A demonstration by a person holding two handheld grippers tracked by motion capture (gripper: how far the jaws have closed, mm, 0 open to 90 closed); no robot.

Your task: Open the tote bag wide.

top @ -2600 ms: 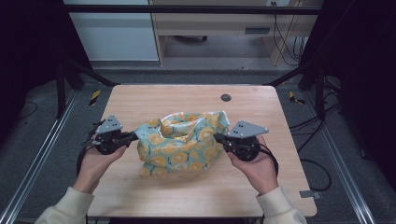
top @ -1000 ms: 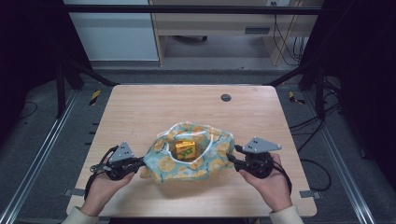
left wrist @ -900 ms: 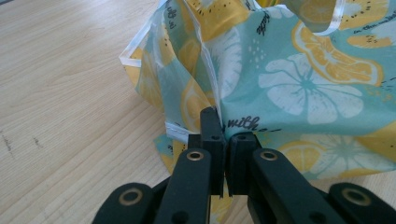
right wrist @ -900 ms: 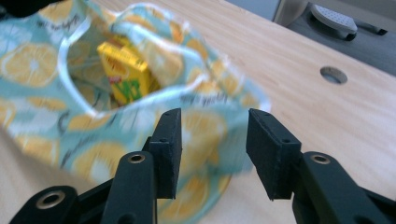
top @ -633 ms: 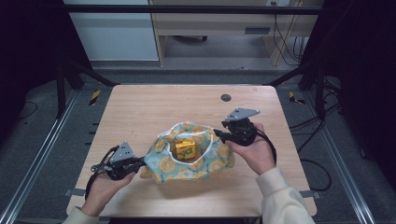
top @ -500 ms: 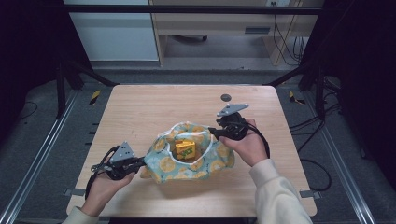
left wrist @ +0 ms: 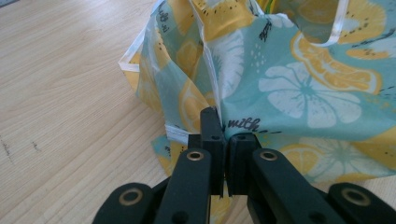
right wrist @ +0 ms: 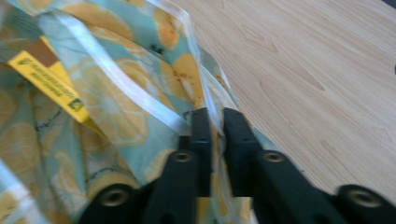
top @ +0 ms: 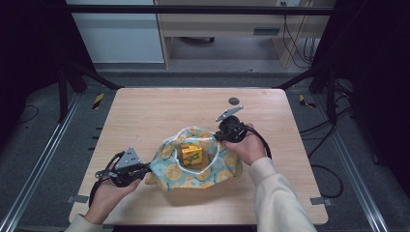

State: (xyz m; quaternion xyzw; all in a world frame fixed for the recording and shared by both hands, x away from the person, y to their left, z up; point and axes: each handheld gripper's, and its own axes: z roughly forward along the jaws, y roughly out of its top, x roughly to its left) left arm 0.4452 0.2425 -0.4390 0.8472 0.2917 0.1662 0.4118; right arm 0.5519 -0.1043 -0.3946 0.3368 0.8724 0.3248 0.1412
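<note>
Now the lemon-print bag [top: 198,164] lies open on the wooden table [top: 159,108], toward its near edge, with a yellow box [top: 191,154] sitting inside it. At the bag's left corner, the left gripper [top: 143,169] is clenched on a fold of the fabric (its jaws pinch the cloth tight in the left gripper view [left wrist: 224,140]). At the bag's far right rim, the right gripper [top: 218,137] has just been closing, and its jaws now clamp the white-edged hem [right wrist: 212,126]. A small dark disc [top: 234,101] rests on the table well beyond the bag.
</note>
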